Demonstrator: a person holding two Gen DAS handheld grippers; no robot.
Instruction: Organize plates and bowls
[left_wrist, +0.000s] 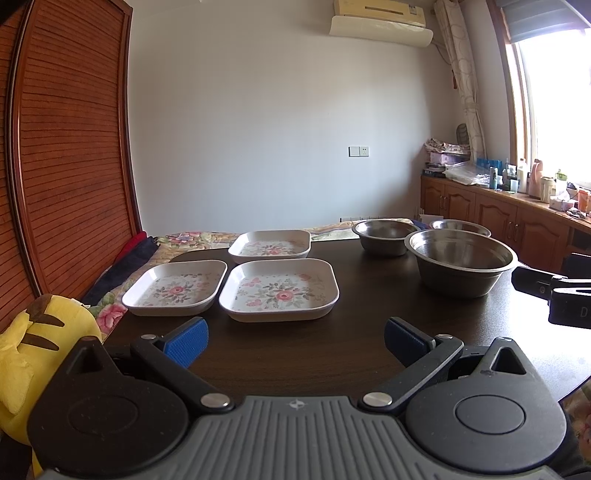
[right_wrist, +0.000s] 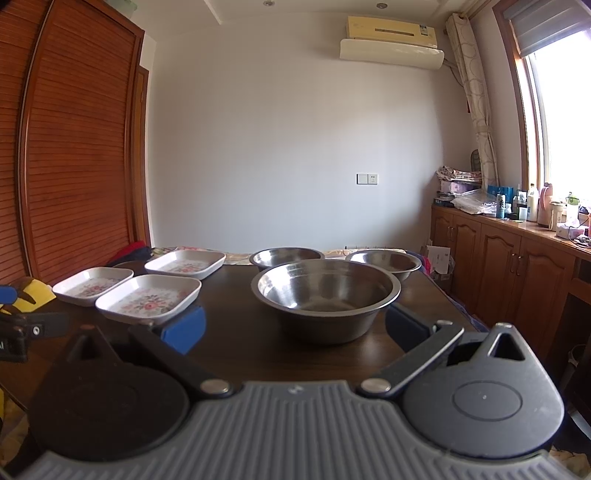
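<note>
Left wrist: unreadable white mark, right gripper (left_wrist: 554, 295)

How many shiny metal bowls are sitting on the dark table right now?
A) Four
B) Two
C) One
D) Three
D: the right wrist view shows one large steel bowl nearest the camera and two smaller steel bowls behind it, one to the left and one to the right, all standing apart on the table.
</note>
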